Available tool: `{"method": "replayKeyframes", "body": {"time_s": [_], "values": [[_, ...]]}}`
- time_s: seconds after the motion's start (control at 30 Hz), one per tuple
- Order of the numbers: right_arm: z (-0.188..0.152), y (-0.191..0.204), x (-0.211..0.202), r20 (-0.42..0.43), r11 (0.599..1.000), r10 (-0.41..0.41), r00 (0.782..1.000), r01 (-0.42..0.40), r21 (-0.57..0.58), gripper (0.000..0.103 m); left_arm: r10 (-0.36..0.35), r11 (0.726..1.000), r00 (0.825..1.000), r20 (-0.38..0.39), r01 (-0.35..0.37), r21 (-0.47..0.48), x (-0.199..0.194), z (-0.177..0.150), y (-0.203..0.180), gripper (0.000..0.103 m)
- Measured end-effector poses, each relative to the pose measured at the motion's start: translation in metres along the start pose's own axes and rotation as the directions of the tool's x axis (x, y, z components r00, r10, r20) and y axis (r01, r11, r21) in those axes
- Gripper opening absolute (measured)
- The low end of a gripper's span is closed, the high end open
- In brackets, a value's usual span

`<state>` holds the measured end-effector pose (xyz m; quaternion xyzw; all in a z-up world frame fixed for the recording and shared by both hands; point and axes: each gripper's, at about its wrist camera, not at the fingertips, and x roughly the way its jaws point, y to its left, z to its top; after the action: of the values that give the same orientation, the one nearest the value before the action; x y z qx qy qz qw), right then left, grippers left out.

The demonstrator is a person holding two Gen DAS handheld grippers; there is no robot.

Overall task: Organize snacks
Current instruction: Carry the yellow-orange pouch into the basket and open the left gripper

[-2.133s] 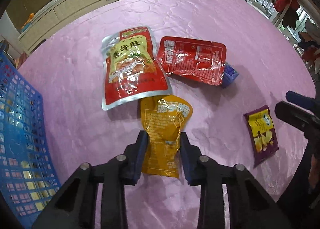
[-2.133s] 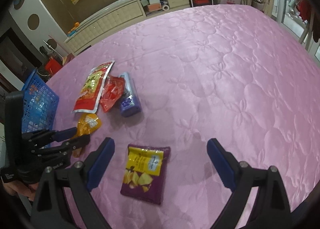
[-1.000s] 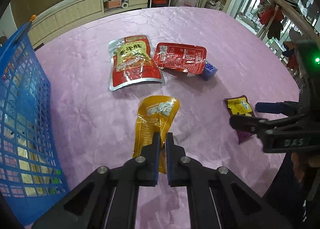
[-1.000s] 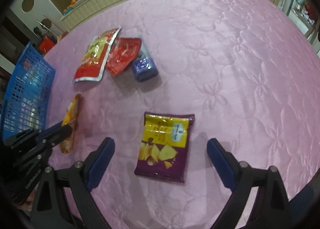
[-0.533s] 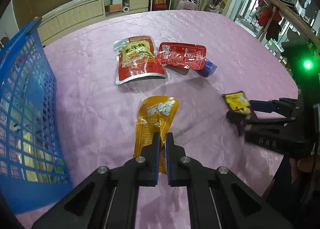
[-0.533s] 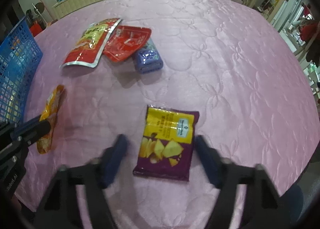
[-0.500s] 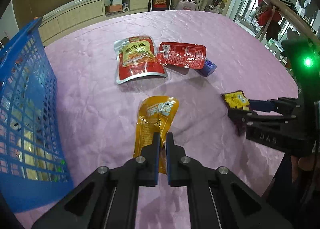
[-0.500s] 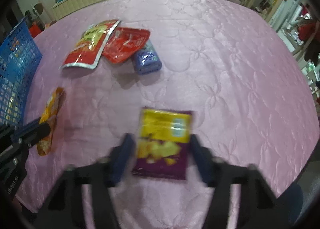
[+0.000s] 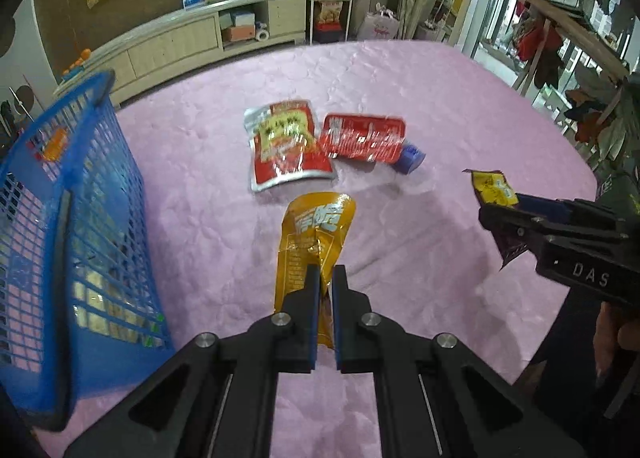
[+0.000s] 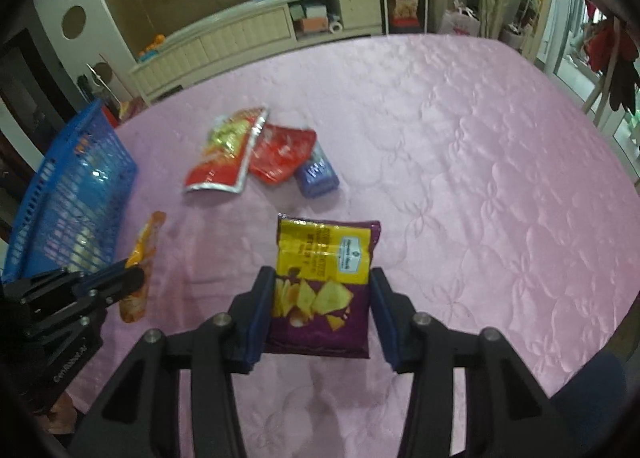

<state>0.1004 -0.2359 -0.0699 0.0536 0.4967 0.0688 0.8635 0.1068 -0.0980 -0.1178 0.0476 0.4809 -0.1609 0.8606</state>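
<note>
1. My left gripper (image 9: 326, 286) points steeply down over the pink table (image 9: 440, 106), jaws pressed together on the lower end of the orange pouch (image 9: 316, 234).
2. My right gripper (image 10: 322, 302) tilts down just as steeply, its jaws clamped on both side edges of the purple bag (image 10: 324, 282). In the left view, part of my right hand (image 9: 612, 334) shows behind it.
3. The orange pouch runs lengthwise away from my left jaws, its top toward the far packets. It hangs off the cloth, creased and glossy, with white characters near the top.
4. The purple bag also runs away from me, its yellow top edge farthest and the bottom seam nearest my wrist. It is puffy, with a yellow panel, a white round logo and pictured chips, and is lifted off the table.
5. A blue basket (image 9: 80, 226) stands at my left, at the table's edge.
6. Farther out lie a red-and-silver packet (image 9: 286, 146), a red packet (image 9: 362, 138) overlapping a blue pack (image 9: 410, 158).
</note>
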Motion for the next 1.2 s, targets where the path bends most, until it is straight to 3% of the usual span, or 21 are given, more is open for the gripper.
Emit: {"method": "replayKeyframes", "body": {"time_s": [0.27, 0.57, 0.93, 1.2], "values": [[0.011, 0.006, -0.032, 0.075, 0.998, 0.058, 0.996, -0.057, -0.018, 0.051, 0.033, 0.998, 0.994, 0.108, -0.038, 0.046, -0.053, 0.014, -0.013, 0.005], [0.022, 0.022, -0.068, 0.13, 0.987, 0.162, 0.978, -0.158, -0.037, 0.051, 0.058, 0.997, 0.976, 0.209, -0.067, 0.038, -0.107, 0.03, -0.001, 0.005], [0.039, 0.051, -0.083, 0.152, 0.968, 0.248, 0.957, -0.237, -0.084, 0.051, 0.125, 0.992, 0.964, 0.235, -0.129, 0.001, -0.134, 0.026, 0.034, 0.005], [0.053, 0.098, -0.077, 0.153, 0.951, 0.277, 0.949, -0.249, -0.182, 0.051, 0.169, 0.986, 0.962, 0.215, -0.164, -0.038, -0.139, 0.016, 0.067, 0.005]]}}
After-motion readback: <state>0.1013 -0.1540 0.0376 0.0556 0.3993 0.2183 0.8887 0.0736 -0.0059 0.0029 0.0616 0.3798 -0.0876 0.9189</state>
